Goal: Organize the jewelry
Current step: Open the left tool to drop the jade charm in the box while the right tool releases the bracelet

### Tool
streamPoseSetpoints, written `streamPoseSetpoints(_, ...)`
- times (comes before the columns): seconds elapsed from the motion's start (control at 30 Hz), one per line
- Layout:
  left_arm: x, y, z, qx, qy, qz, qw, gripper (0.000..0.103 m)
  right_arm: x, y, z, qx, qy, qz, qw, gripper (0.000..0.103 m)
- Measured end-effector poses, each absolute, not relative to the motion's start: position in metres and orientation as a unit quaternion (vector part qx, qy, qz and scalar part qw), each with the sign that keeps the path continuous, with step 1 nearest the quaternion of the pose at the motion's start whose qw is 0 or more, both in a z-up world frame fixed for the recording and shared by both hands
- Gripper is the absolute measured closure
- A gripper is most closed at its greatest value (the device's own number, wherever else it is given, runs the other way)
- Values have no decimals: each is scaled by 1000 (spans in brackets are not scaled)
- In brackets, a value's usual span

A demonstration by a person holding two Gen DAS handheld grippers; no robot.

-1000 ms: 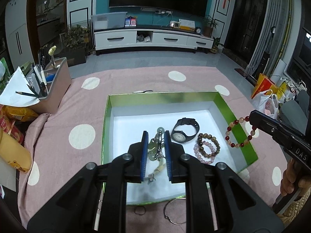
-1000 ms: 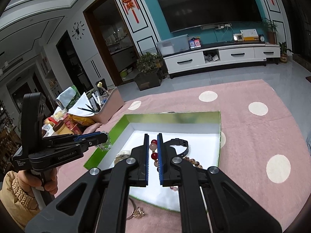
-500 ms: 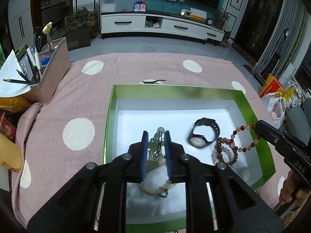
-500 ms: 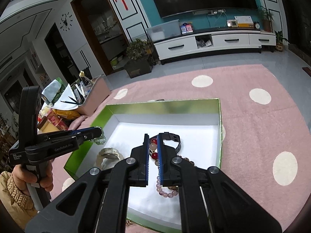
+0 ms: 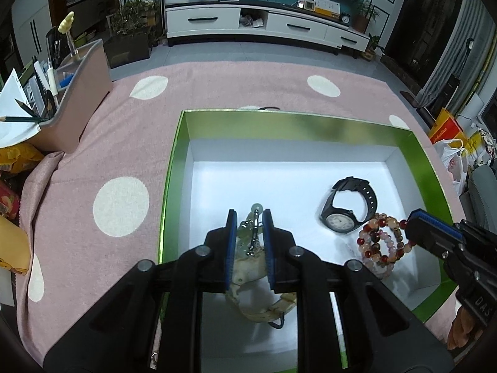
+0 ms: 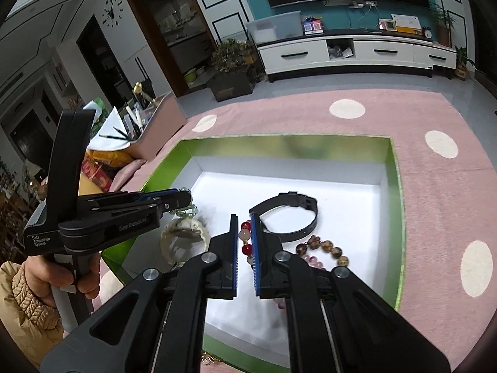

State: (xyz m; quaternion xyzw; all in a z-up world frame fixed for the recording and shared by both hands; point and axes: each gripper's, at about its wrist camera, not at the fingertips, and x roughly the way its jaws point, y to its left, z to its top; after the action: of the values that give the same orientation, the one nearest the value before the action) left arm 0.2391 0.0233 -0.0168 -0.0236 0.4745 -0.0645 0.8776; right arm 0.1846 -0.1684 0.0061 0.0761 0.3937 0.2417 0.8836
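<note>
A green-walled box (image 5: 174, 161) with a white floor lies on the pink rug. My left gripper (image 5: 250, 217) is shut on a pale green bead bracelet with metal charms (image 5: 248, 231), low over the box's left part; a cream bangle (image 5: 257, 310) lies under it. In the right wrist view, that gripper (image 6: 186, 200) holds the green bracelet (image 6: 186, 213) above the cream bangle (image 6: 183, 236). My right gripper (image 6: 244, 222) is shut on a red and pale bead bracelet (image 6: 245, 236). The red bead bracelet (image 5: 369, 248) reaches down onto other bead bracelets (image 5: 383, 227) beside a black watch (image 5: 348, 208).
A pink organiser bin (image 5: 71, 93) with pencils and paper stands at the rug's left edge. Snack packets (image 5: 12, 161) lie near it. A small gold piece (image 6: 208, 360) lies on the rug just outside the box's near wall. A white TV cabinet (image 5: 264, 25) stands far behind.
Both grippers have come forward and down into the box with their bracelets. The red bead bracelet now touches the bead pile, and the green one hangs over the cream bangle.
</note>
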Motion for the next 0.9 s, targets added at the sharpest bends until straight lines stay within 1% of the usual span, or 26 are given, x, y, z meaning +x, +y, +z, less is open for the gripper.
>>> streamPoseSetpoints(0.37,239,24,-18,-23,476,-60,877,87,186,-162,-1,74,409,241,877,95)
streamPoseSetpoints(0.4,238,24,-18,-22,475,-60,878,87,186,-162,-1,77,410,241,876,95)
streamPoseSetpoints(0.47,237,24,-17,-20,473,-60,879,86,187,-163,0,79,410,239,877,88)
streamPoseSetpoints(0.5,236,24,-17,-18,473,-60,879,85,187,-164,0,81,410,237,877,86)
streamPoseSetpoints(0.6,233,23,-13,-16,470,-58,881,78,184,-166,2,86,407,235,878,86)
streamPoseSetpoints(0.67,230,23,-10,-17,467,-60,882,68,181,-168,4,89,405,236,879,86)
streamPoseSetpoints(0.7,228,23,-8,-16,465,-60,883,67,179,-169,5,90,405,236,879,86)
streamPoseSetpoints(0.77,225,22,-3,-13,461,-60,885,57,174,-170,7,90,402,236,880,83)
streamPoseSetpoints(0.83,220,22,2,-10,455,-59,888,52,169,-172,9,92,399,236,881,78)
streamPoseSetpoints(0.9,214,22,8,-6,450,-58,891,44,165,-174,11,94,396,234,883,76)
